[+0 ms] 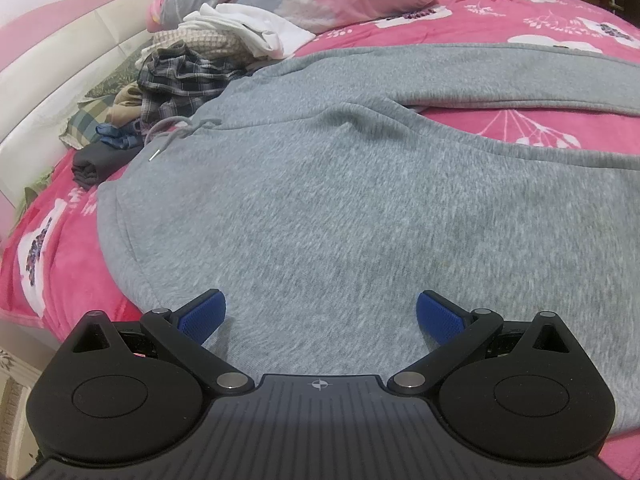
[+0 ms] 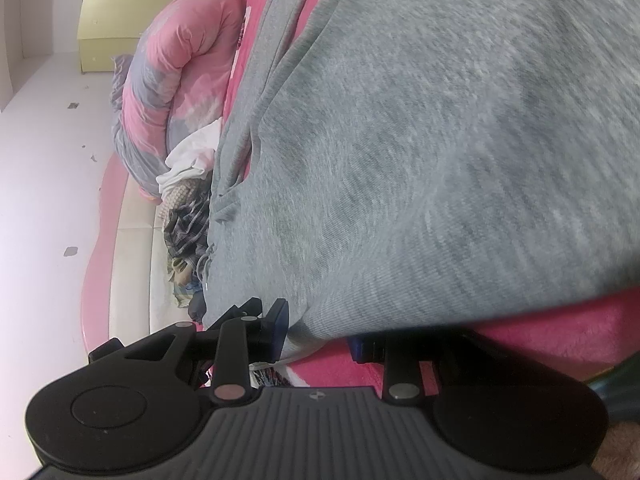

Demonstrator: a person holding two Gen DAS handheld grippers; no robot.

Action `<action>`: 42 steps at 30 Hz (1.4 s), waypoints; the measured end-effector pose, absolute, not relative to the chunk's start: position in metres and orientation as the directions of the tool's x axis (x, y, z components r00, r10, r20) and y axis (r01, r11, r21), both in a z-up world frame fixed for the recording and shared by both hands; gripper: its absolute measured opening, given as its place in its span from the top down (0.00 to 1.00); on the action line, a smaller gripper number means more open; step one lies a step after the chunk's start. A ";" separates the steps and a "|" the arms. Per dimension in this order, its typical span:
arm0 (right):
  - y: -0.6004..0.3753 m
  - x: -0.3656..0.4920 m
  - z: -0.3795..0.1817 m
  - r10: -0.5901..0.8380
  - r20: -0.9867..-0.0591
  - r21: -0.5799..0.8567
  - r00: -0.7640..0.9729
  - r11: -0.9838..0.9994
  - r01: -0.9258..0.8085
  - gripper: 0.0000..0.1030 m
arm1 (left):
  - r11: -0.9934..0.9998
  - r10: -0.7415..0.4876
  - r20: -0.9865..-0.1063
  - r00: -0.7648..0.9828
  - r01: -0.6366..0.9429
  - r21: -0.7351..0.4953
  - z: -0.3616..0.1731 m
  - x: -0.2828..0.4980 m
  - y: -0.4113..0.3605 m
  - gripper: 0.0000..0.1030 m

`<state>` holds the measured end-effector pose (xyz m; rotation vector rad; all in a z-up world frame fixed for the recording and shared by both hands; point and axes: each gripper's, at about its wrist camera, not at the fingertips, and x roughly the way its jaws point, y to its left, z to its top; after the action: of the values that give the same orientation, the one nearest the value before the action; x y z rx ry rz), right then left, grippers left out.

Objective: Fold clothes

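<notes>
Your left gripper (image 1: 320,312) hovers low over the grey sweatpants (image 1: 340,200), jaws spread wide, nothing held. Sweatpants lie spread on the pink bedspread (image 1: 520,20), waistband and drawstring (image 1: 176,132) toward the clothes pile (image 1: 180,64), legs splayed apart. Fleece looks thick, soft, limp: expect sag and drag, no slip. Best hold is a hem or the waistband edge, pinching both layers. Right gripper (image 2: 316,330) is rolled sideways at the fabric edge (image 2: 312,332), jaws part open with the hem between them; can't tell if it's gripped.
</notes>
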<state>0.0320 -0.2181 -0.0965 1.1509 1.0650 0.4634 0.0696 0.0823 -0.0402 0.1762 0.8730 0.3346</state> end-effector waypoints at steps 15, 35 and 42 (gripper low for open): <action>-0.215 0.030 -0.090 0.778 -0.403 0.912 0.482 0.384 0.142 0.66 | 0.963 0.246 -0.748 0.616 -0.246 0.115 -0.040 0.059 0.107 0.00; -0.166 0.056 -0.099 0.860 -0.350 0.937 0.370 0.318 0.146 0.65 | 0.870 0.326 -0.608 0.724 -0.481 -0.106 -0.022 0.018 0.221 0.00; -0.150 0.065 -0.099 0.861 -0.356 0.934 0.363 0.322 0.153 0.66 | 0.819 0.287 -0.586 0.758 -0.512 -0.261 -0.030 0.037 0.286 0.10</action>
<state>0.0647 -0.1505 -0.0988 1.1693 1.1225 0.6231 0.0367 0.2858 -0.0299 -0.4270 0.5583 0.4500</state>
